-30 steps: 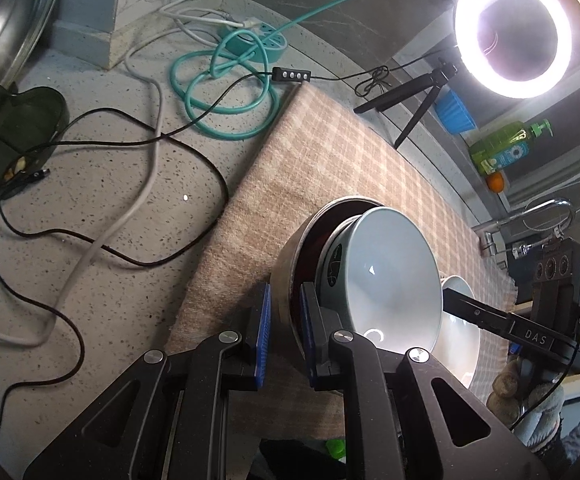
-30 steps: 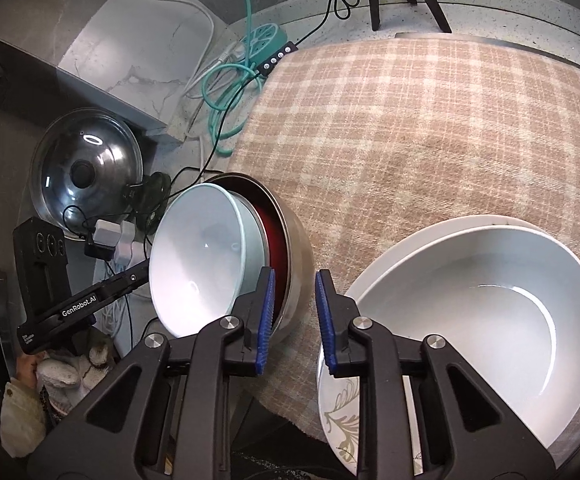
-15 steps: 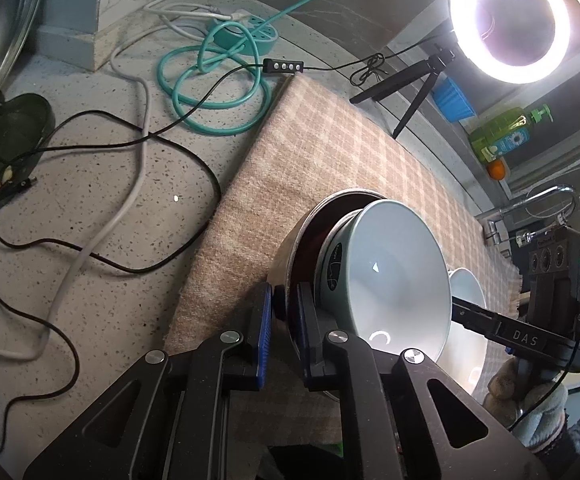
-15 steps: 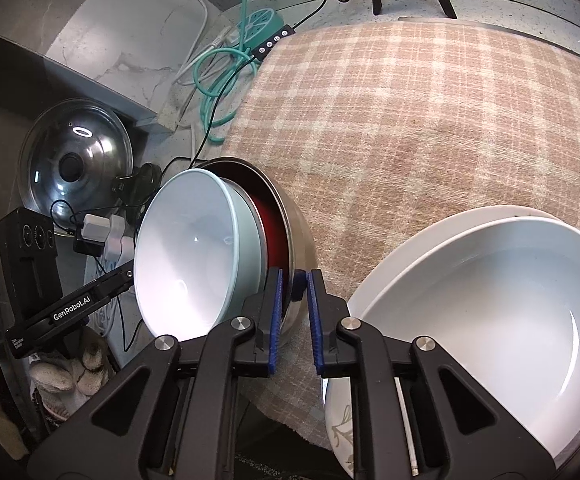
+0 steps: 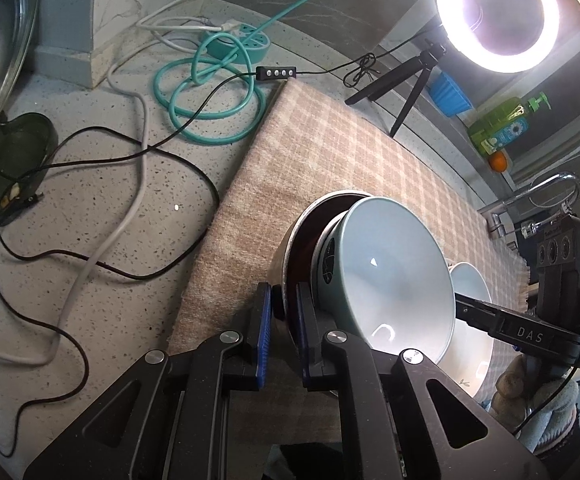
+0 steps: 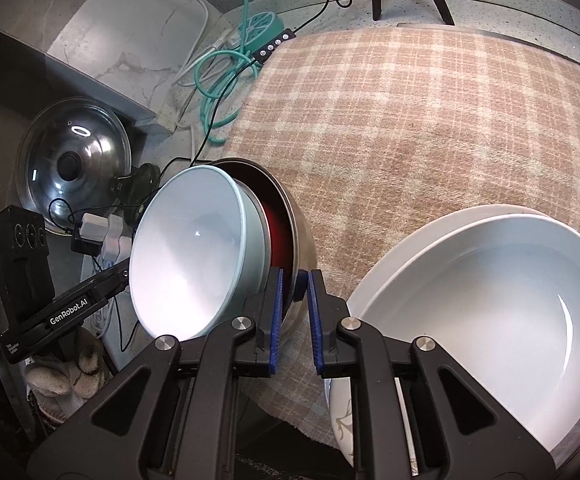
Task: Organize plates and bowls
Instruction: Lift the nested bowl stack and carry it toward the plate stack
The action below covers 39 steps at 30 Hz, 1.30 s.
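Left wrist view: we clamp our left gripper (image 5: 284, 320) on the rim of the steel bowl with red inside (image 5: 296, 236), a pale blue ceramic bowl (image 5: 394, 276) nested tilted in it. Our right gripper (image 6: 293, 304) grips the opposite rim. Beside sit stacked white dishes (image 6: 490, 300) on the plaid beige cloth (image 6: 410, 120).

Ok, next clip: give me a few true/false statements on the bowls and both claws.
1. Both the left claw and the right claw clamp the steel bowl's rim. True.
2. The pale blue bowl sits inside the steel bowl. True.
3. The steel bowl's inside is green. False: red.
4. The large white dish lies on bare counter. False: on the checked cloth.
5. The ring light is off. False: lit.
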### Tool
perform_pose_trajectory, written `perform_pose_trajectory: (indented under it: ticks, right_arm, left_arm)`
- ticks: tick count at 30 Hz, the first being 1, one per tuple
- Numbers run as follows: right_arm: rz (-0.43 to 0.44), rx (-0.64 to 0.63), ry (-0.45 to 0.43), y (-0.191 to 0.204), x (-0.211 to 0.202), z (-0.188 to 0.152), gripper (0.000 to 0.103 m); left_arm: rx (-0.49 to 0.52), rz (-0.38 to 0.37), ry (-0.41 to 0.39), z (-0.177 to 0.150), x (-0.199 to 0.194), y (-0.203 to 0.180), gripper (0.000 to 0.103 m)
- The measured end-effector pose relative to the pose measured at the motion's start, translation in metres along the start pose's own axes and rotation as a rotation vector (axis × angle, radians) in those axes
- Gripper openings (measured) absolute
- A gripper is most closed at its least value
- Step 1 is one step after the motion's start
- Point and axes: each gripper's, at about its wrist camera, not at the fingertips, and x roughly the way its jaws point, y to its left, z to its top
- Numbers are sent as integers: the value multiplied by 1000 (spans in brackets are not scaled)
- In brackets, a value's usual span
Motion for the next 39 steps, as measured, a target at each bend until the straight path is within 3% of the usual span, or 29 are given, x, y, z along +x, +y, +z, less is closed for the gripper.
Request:
perform_pose_trajectory:
  ticks: [13, 22, 39]
  right_arm:
    - [12, -20, -58, 4, -30, -5, 13]
    - [6, 6, -122, -10, -75, -16, 13]
    - [-40, 118, -195, -67, -130, -43, 13]
  left_arm:
    - [37, 5, -43, 3, -15, -17, 8]
    - [91, -54, -67, 2, -26, -53, 8]
    - [212, -130, -11, -3, -6, -127, 8]
